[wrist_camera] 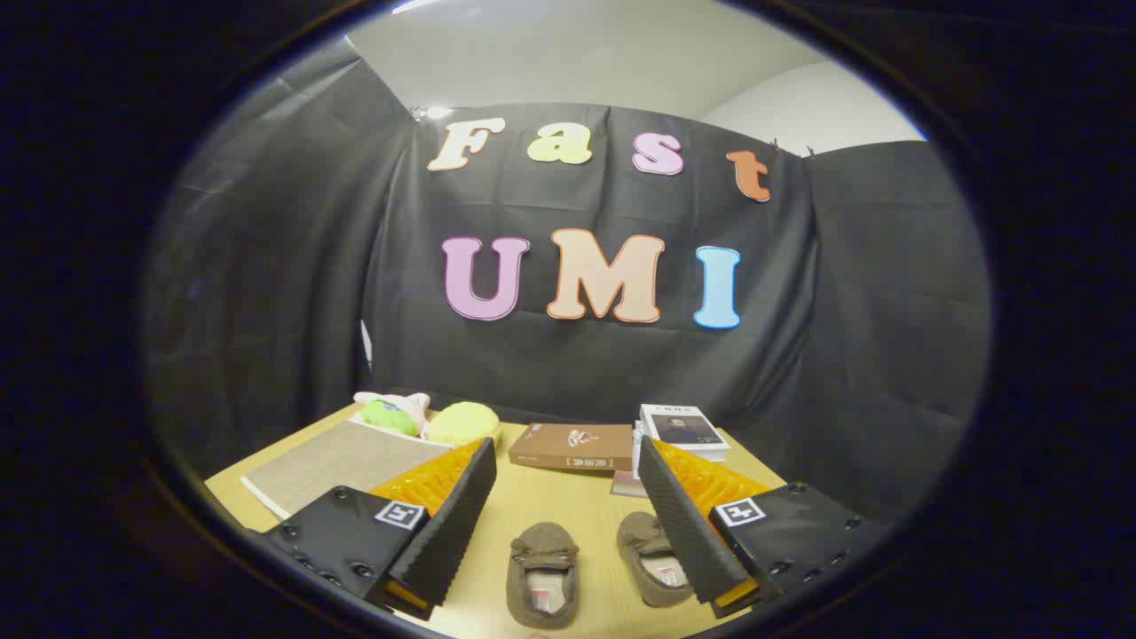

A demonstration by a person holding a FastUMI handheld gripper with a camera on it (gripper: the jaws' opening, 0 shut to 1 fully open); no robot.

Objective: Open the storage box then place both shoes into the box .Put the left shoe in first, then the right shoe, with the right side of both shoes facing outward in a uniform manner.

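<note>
Tool [568, 524] first: we hold its fingers spread wide, gripping nothing and touching nothing. Between them on the table [568, 497] lie the two shoes, the left-hand shoe [542, 572] at 6 o'clock and the right-hand shoe [655, 557] just beside it at 5 o'clock, toes pointing away from us. We judge nothing is done yet: both shoes are out, and we cannot pick out the storage box. Beyond, at 12 o'clock, lies a brown book [572, 445]; at 10 o'clock, a mat [342, 460] and plush toys [426, 417].
</note>
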